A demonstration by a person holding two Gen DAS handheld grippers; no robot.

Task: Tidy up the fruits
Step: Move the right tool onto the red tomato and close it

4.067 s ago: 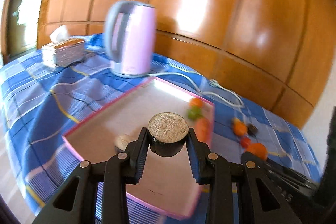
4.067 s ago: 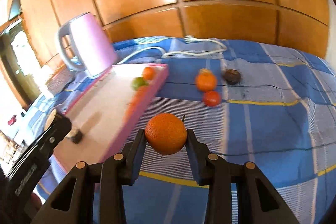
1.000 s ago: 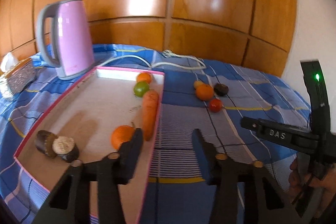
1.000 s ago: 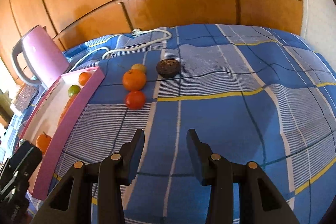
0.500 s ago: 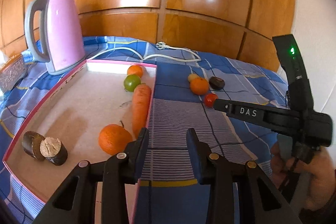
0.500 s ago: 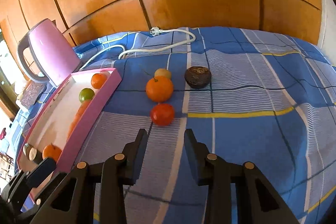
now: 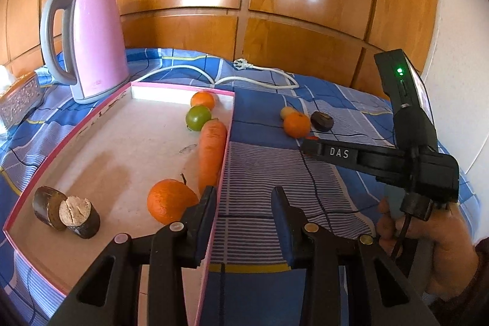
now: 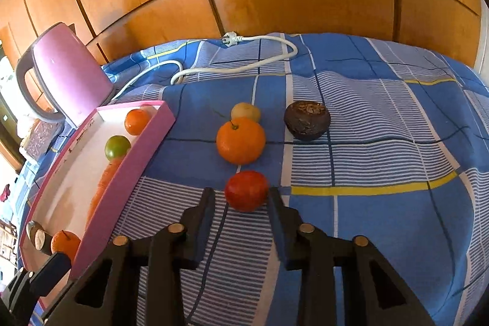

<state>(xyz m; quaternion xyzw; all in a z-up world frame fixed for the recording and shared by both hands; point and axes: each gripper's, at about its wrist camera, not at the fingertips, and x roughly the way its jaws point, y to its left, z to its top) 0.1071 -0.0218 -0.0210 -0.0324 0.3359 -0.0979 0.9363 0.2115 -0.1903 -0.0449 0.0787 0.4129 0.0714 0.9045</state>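
Note:
A pink-rimmed tray (image 7: 227, 124) holds a carrot (image 7: 211, 148), a green fruit (image 7: 198, 116), a small orange (image 7: 202, 99), a big orange (image 7: 169, 203) and two dark brown pieces (image 7: 65, 213). My left gripper (image 7: 244, 197) is open and empty, over the tray's right rim. On the cloth lie a red tomato (image 8: 247, 190), an orange (image 8: 240, 139), a small yellow fruit (image 8: 245, 111) and a dark brown fruit (image 8: 307, 119). My right gripper (image 8: 241, 199) is open, its fingertips either side of the tomato's near edge.
A pink kettle (image 7: 88, 42) stands behind the tray, its white cord (image 8: 244, 66) trailing across the blue checked cloth (image 8: 382, 142). A silver tissue box (image 7: 18, 100) sits at the far left. Wooden panels close off the back.
Both grippers let go of their fruit into the tray earlier. In the last second my right gripper moved forward to the red tomato. My left gripper narrowed a little and held near the tray rim.

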